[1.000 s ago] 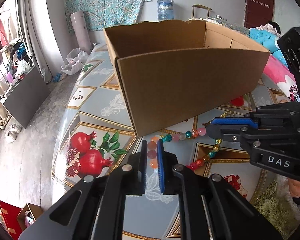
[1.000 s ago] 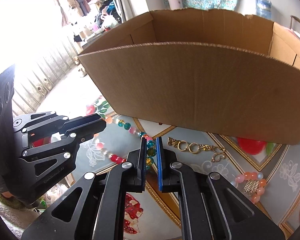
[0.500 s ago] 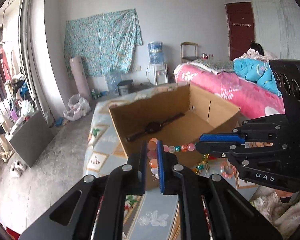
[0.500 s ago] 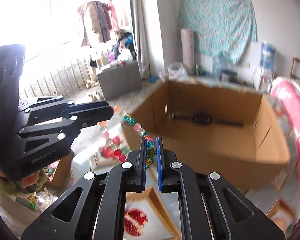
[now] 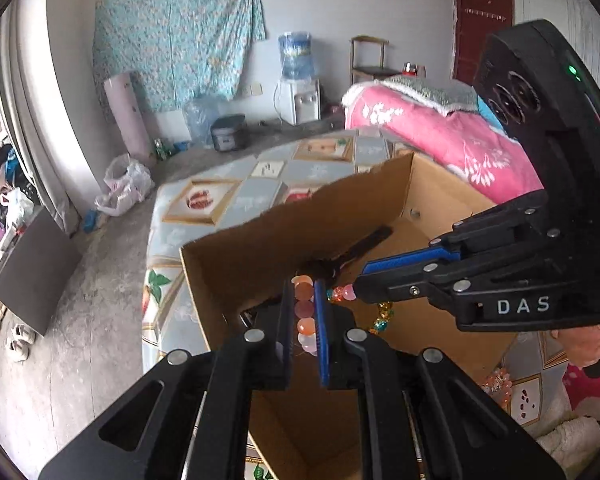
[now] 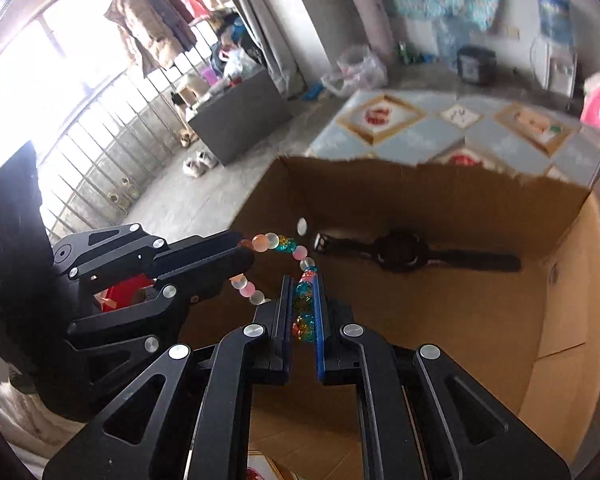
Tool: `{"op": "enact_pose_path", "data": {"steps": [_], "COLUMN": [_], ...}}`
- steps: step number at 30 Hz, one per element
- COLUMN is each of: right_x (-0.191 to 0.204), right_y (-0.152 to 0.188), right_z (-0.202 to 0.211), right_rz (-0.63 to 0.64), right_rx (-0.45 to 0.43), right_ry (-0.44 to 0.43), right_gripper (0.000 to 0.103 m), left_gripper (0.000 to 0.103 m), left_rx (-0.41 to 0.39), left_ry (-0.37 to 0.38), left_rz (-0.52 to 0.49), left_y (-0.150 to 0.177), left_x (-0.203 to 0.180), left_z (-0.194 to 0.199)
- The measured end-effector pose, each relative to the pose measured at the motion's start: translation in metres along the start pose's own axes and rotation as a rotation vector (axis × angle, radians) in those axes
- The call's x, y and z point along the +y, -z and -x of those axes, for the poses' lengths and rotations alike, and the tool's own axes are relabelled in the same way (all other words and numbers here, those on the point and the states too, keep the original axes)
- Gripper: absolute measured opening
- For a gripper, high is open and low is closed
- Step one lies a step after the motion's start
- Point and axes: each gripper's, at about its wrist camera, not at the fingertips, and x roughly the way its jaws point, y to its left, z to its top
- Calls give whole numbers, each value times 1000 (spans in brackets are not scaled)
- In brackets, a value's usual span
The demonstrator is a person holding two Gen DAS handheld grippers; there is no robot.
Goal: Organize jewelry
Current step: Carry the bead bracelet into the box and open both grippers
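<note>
**Bead necklace held between both grippers above the box**

While both tools hang over the open cardboard box [image 6: 452, 312], we have the bead necklace [image 6: 288, 245] strung between them. Our left gripper [image 5: 303, 312] is pinched on a run of pale pink and peach beads, which sit stacked between its blue pads. Our right gripper [image 6: 302, 308] is pinched on another part of the same strand, here teal, orange and red beads pressed between its pads. In the right wrist view the free part of the necklace arcs from the left gripper's tips across to the right gripper's tips, with a second loop of pale beads sagging just below them; all of it is off the box floor, above the box's near left corner.

Inside the box a black wristwatch [image 6: 400, 255] lies flat with its strap stretched out along the far wall. The box stands on a table covered by a patterned cloth [image 5: 204, 204] with fruit panels, close to the cloth's near edge. In the left wrist view a small pink beaded piece [image 5: 496, 378] lies on the cloth outside the box, near the box's right wall, and part of a hand [image 5: 584, 344] grips the right tool's handle. Beyond the table's right edge stands a bed with a pink blanket [image 5: 440, 136].
</note>
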Motion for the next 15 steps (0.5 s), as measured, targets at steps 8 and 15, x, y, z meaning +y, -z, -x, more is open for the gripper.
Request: {"op": "enact_pose_path", "data": {"steps": [8, 15], "right_x": [-35, -42], "right_y": [-8, -3], "right_z": [-38, 4], "right_rz": [-217, -208], "right_rx": [225, 77], "right_ry": [-94, -99], "right_gripper": [21, 33], "left_gripper": [20, 31], "left_rx": [146, 67], "left_ry": [-34, -46], "left_rz": [-31, 25], "left_y": [3, 4], "left_x": [-2, 13], "left_z": [-39, -7]}}
